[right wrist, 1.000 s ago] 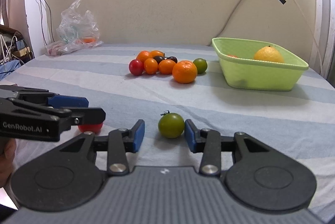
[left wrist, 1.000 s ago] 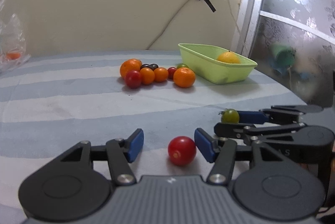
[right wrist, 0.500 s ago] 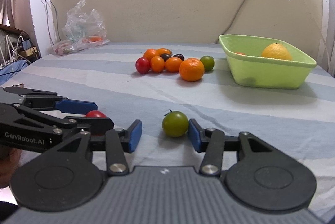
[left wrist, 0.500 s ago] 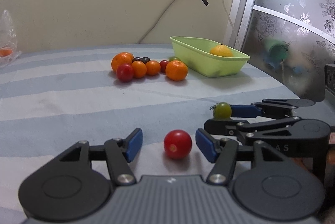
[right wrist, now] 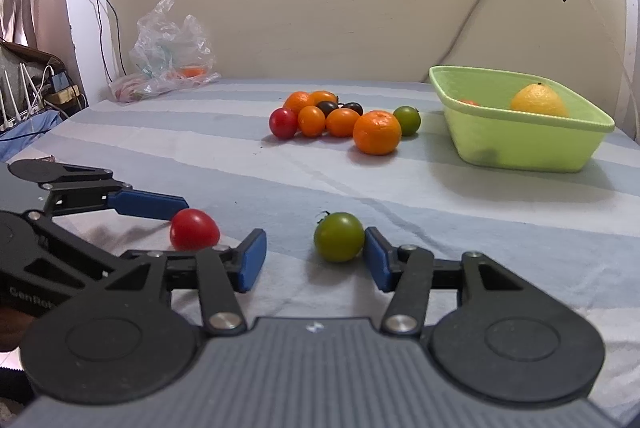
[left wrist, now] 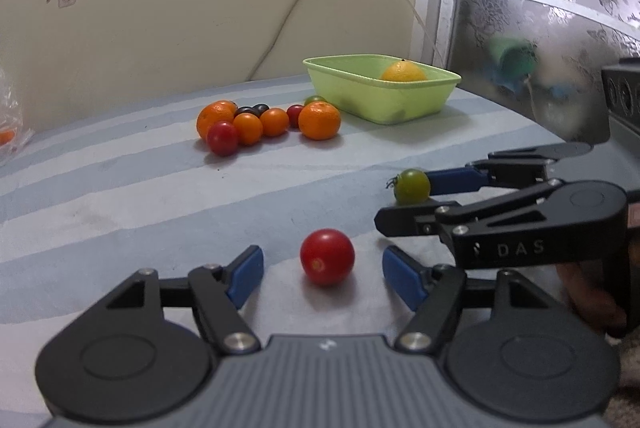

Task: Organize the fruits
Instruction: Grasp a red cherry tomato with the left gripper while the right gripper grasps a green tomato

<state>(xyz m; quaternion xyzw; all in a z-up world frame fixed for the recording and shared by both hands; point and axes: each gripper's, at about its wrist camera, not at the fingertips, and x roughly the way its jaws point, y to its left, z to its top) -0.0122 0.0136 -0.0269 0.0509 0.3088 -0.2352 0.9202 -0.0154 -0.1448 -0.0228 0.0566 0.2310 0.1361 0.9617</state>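
The support surface is a bed or table covered in a blue-and-white striped cloth, with a light green rectangular plastic basin standing on it toward the far right by the wall. Just left of the basin lies a touching cluster of round fruits: orange mandarins, small orange, red and dark tomatoes, and one green tomato nearest the basin. Well nearer than the basin lie a lone green tomato with stem and, left of it, a lone red cherry tomato; a crumpled clear plastic bag lies far left of the basin against the wall.
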